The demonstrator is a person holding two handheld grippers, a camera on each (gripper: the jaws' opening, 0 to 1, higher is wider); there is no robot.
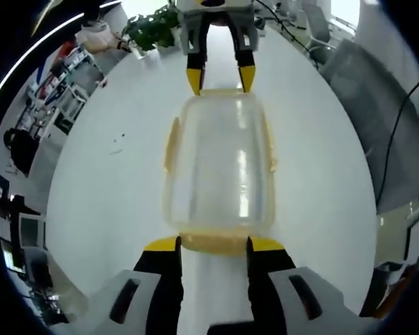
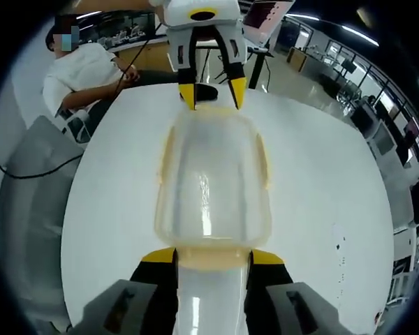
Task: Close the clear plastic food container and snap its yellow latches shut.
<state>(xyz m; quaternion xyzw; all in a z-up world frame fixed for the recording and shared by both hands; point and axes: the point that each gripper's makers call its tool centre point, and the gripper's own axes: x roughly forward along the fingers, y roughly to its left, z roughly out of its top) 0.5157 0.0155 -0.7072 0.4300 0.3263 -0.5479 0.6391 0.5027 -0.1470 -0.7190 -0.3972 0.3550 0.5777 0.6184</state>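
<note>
My left gripper [image 1: 213,243] and right gripper [image 2: 213,255] stand open, astride opposite end latches of the clear container [image 1: 220,167] mid-table [image 1: 112,181]. Uneven pressing could skid it.

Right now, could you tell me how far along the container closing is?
The lid looks seated on the container. In hand: the left tongs straddle the latch at one end, the right tongs the opposite latch. Whether either latch has snapped shut I cannot tell; the side latches are left to check.
</note>
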